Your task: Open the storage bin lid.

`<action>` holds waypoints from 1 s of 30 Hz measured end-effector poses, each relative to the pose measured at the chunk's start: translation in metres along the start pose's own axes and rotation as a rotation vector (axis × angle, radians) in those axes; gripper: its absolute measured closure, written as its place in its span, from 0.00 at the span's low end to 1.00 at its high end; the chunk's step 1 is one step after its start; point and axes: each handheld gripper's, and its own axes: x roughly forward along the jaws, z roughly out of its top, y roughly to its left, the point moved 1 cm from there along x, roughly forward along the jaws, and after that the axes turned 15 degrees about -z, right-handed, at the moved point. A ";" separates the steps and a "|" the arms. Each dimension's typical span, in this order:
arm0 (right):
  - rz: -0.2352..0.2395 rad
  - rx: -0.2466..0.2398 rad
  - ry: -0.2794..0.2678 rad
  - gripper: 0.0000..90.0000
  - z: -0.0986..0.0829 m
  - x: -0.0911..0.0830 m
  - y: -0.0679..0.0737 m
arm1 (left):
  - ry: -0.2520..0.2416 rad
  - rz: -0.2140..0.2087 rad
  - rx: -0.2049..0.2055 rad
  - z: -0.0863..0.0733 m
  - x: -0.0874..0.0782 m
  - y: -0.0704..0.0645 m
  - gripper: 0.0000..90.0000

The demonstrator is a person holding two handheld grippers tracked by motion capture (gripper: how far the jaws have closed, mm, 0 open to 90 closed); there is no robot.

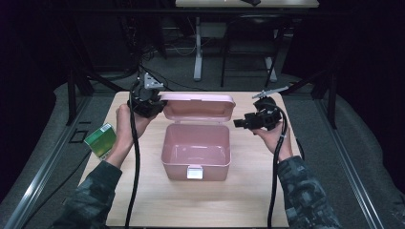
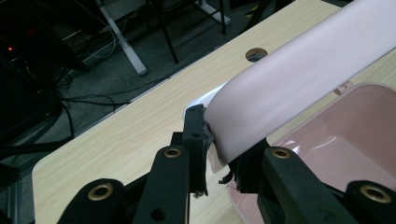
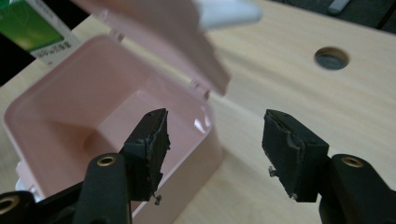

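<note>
Here, your pink box [image 1: 196, 151] sits at the middle of the table [image 1: 239, 200], open, with its white latch tab [image 1: 194, 172] on the near wall facing you and the inside bare. Its lid [image 1: 198, 106] stands raised behind the box, hinged along the far edge and tilted up toward the back of the table.

Your left gripper [image 1: 152, 106] is at the lid's left corner, and in the left gripper view [image 2: 219, 154] its two black jaws are closed on the lid's [image 2: 299, 88] rounded edge, one pad on each face, holding it up over the box [image 2: 345, 140].

Your right gripper [image 1: 239, 123] hovers just off the box's right side, near the lid's right end, touching nothing. In the right gripper view [image 3: 215, 154] its jaws stand wide apart with bare tabletop between them; the box [image 3: 84, 121] lies to the left of them and the lid [image 3: 187, 42] hangs above.

Out at the table's left edge, beside your left forearm, a green carton [image 1: 101, 140] rests well apart from the box; its green and white corner also peeks into the right gripper view [image 3: 35, 32]. A round hole [image 3: 331, 58] in the tabletop shows beyond the right jaws
</note>
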 end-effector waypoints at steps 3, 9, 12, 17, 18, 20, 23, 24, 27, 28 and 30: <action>0.011 -0.013 0.024 0.44 -0.013 0.004 0.013 | 0.001 -0.001 -0.002 0.001 0.000 0.001 0.87; 0.046 -0.039 0.062 0.46 -0.043 0.011 0.035 | 0.005 -0.007 -0.011 0.002 0.001 0.003 0.87; 0.046 -0.050 0.090 0.49 -0.057 0.016 0.044 | 0.014 -0.010 -0.010 0.004 0.002 0.004 0.87; 0.040 -0.065 0.114 0.55 -0.064 0.021 0.050 | 0.024 -0.011 -0.013 0.006 0.002 0.005 0.87; 0.044 -0.064 0.114 0.56 -0.065 0.022 0.051 | 0.022 -0.011 -0.017 0.006 0.003 0.006 0.87; 0.055 -0.060 0.118 0.60 -0.067 0.022 0.053 | 0.025 -0.013 -0.020 0.007 0.003 0.007 0.87; 0.042 -0.070 0.116 0.61 -0.068 0.022 0.057 | 0.031 -0.014 -0.019 0.009 0.004 0.009 0.88; 0.038 -0.071 0.117 0.61 -0.068 0.022 0.057 | 0.032 -0.013 -0.020 0.010 0.005 0.010 0.88; 0.041 -0.061 0.111 0.62 -0.069 0.022 0.057 | 0.031 -0.014 -0.028 0.011 0.007 0.013 0.88; 0.039 -0.057 0.107 0.62 -0.070 0.022 0.057 | 0.032 -0.013 -0.028 0.012 0.008 0.014 0.88; 0.036 -0.058 0.105 0.62 -0.069 0.022 0.057 | 0.032 -0.012 -0.029 0.013 0.009 0.015 0.88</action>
